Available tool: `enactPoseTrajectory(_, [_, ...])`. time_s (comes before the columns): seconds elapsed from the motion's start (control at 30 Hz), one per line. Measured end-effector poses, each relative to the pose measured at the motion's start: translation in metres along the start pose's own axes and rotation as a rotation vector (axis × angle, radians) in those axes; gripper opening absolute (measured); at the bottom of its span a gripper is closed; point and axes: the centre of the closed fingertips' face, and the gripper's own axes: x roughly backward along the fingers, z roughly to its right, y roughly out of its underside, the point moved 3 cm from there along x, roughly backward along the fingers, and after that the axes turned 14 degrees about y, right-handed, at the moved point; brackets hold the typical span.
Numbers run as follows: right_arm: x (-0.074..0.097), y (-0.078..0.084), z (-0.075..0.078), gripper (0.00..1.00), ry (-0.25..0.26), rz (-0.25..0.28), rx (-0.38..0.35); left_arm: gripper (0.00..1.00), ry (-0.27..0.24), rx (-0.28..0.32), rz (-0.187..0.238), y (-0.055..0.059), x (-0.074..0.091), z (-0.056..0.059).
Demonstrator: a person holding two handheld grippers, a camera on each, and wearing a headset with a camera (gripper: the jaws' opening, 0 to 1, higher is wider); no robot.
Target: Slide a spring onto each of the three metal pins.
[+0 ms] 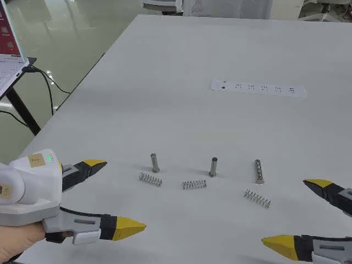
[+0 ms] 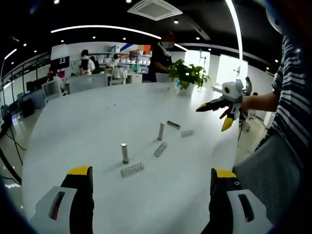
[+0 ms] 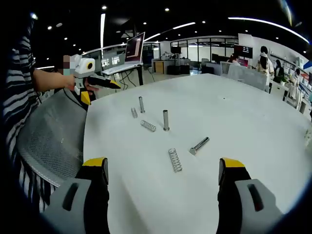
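Note:
Three metal pins are on the white table (image 1: pixel 181 66). The left pin (image 1: pixel 155 162) (image 2: pixel 125 152) and the middle pin (image 1: pixel 213 166) (image 3: pixel 165 120) stand upright, while the right pin (image 1: pixel 258 171) (image 3: pixel 199 146) lies on its side. One loose spring lies flat in front of each: left spring (image 1: pixel 150 179) (image 2: pixel 132 169), middle spring (image 1: pixel 194 184) (image 3: pixel 148 126), right spring (image 1: pixel 257 198) (image 3: pixel 174 159). My left gripper (image 1: pixel 113 195) (image 2: pixel 151 174) hovers open, left of the row. To the right of the row, my right gripper (image 1: pixel 300 213) (image 3: pixel 165 163) is open too, and nothing is between its jaws.
A white power strip (image 1: pixel 258 88) lies farther back on the table. A laptop (image 1: pixel 8 49) with a black cable stands off the table's left edge. A potted plant (image 2: pixel 187 75) sits at the far end, and a grey mesh chair (image 3: pixel 48 141) is beside the near edge.

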Motion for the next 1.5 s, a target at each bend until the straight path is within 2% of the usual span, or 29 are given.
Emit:
enactPoseTrajectory(0.73, [0.0032,0.0032,0.0002,0.91,0.011,-0.009,-0.012,0.96,0.009,0.007,-0.018,0.0033,-0.0003,-0.0008])
enactPoseTrajectory(0.93, [0.0008,0.0030,-0.0013,0.90,0.008,-0.009,-0.015,0.95,0.016,0.002,-0.004,-0.0008,-0.0026,0.0003])
enactPoseTrajectory(1.03, [0.0004,0.0026,-0.0027,0.90,0.003,-0.005,-0.016,0.96,0.015,0.008,-0.012,-0.0001,-0.0028,-0.0001])
enactPoseTrajectory(1.13, [0.0003,0.0037,-0.0022,0.90,0.006,-0.011,-0.015,0.95,0.011,0.006,0.005,-0.0025,-0.0021,-0.0007])
enactPoseTrajectory(1.5, [0.0011,0.0035,-0.0021,0.90,0.008,-0.009,-0.022,0.95,0.008,0.013,0.000,0.0012,0.0011,-0.0002])
